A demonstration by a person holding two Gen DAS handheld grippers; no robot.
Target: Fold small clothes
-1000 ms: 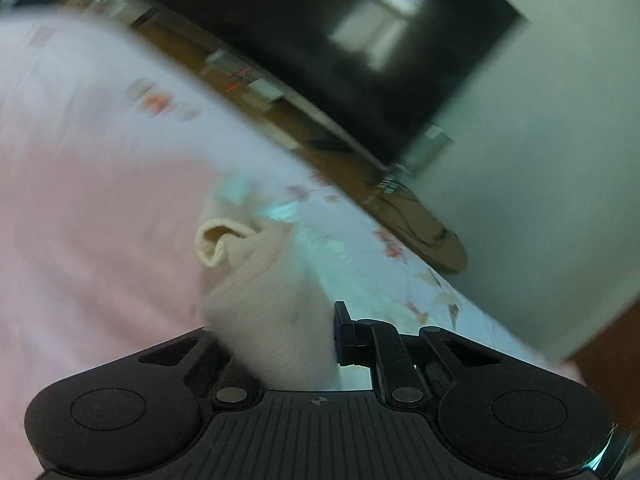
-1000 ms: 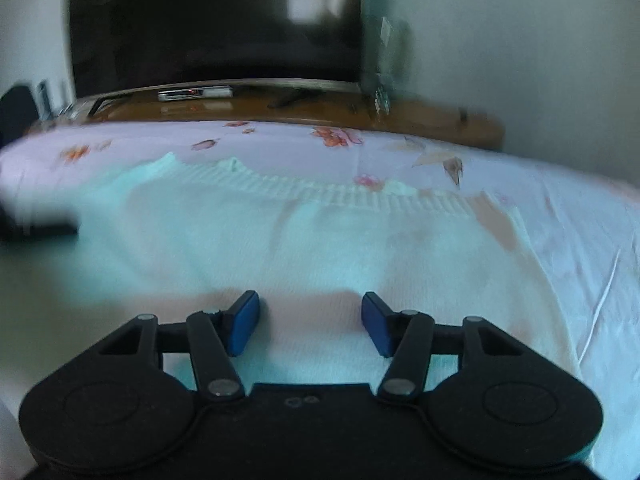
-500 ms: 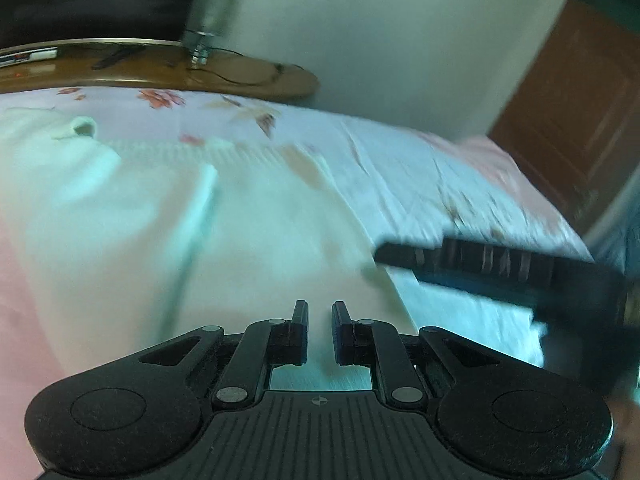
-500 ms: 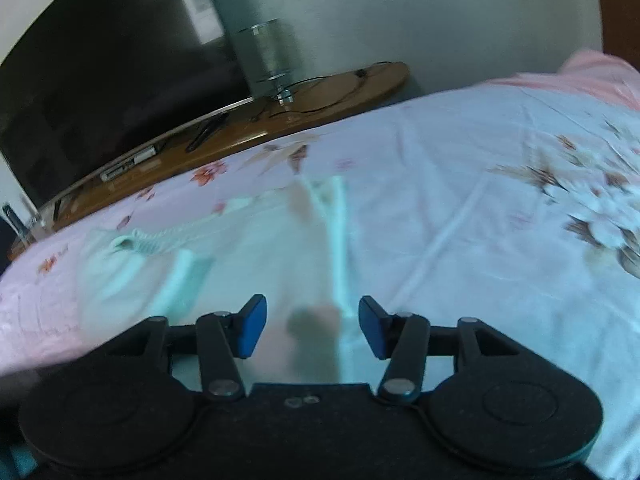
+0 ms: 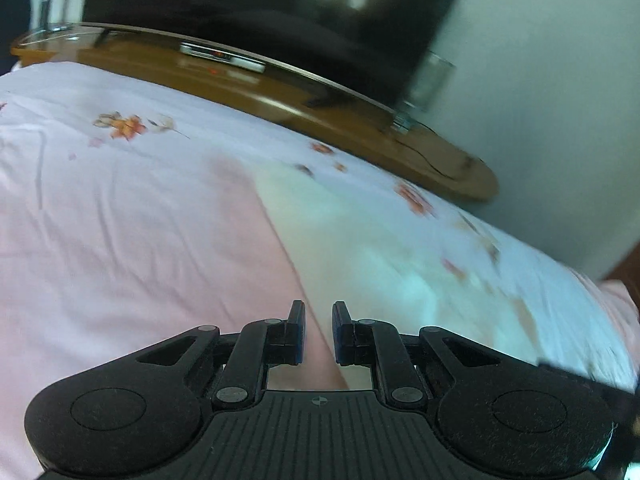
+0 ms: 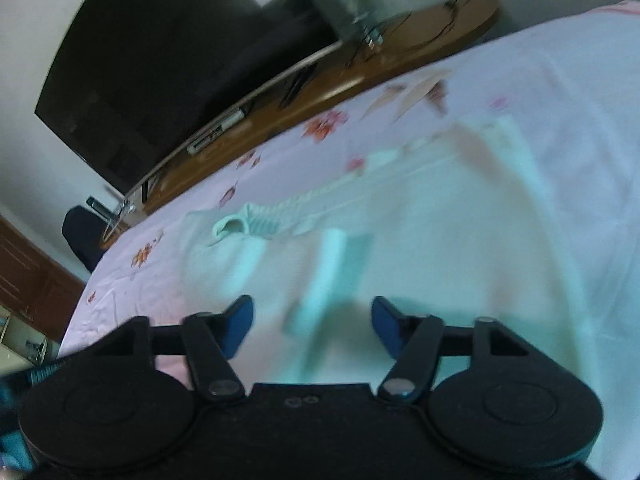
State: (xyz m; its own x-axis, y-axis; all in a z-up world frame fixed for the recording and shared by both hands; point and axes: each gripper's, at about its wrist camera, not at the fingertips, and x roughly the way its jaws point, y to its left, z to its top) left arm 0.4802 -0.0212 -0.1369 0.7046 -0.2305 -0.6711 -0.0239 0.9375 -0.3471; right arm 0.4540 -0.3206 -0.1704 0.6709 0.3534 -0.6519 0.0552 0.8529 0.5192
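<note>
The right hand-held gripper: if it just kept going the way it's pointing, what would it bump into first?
Most likely the pale knitted sweater spread on the bed. The right hand-held gripper points down at it, jaws apart with nothing between them. The picture is blurred, so depth is uncertain.

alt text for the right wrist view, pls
The right gripper, jaws apart and just closing with nothing gripped, hangs over a pale knit sweater lying on a floral bedsheet. Behind stand a wooden TV stand and a dark TV. The picture is blurred.
</note>
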